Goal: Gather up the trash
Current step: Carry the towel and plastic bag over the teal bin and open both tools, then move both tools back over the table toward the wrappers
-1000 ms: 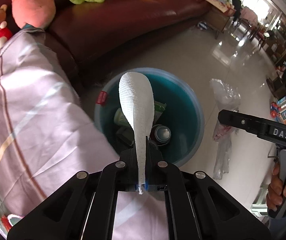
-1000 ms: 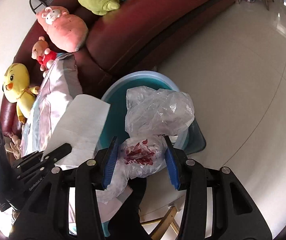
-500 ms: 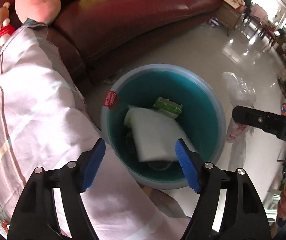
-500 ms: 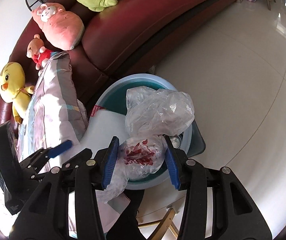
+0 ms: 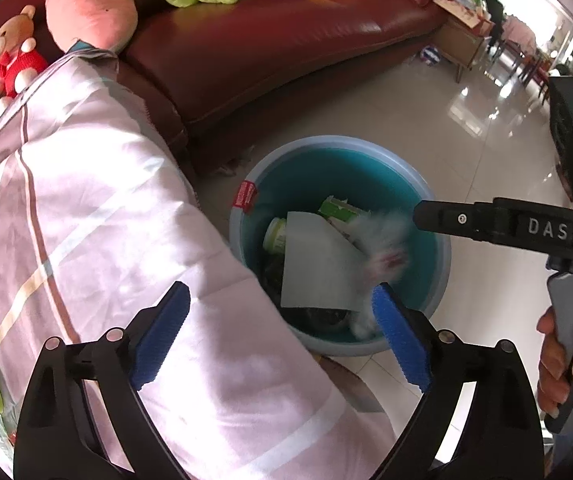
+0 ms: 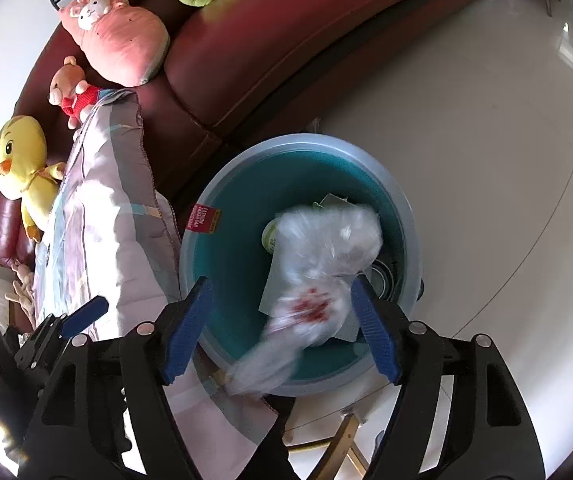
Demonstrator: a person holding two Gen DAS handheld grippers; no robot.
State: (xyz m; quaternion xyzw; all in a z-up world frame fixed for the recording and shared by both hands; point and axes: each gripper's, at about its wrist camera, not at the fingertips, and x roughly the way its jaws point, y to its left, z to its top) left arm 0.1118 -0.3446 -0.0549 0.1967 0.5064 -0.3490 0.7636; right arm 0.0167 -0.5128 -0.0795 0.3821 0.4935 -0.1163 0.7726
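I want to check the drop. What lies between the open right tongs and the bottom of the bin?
In the right wrist view, the blurred plastic bag lies between the right tongs and the bin, over the white paper.

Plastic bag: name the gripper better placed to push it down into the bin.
Right. The right gripper is open with the blurred plastic bag between its fingers, directly over the bin, the bag's tail across the near rim. The left gripper, also open, sits partly over the blanket.
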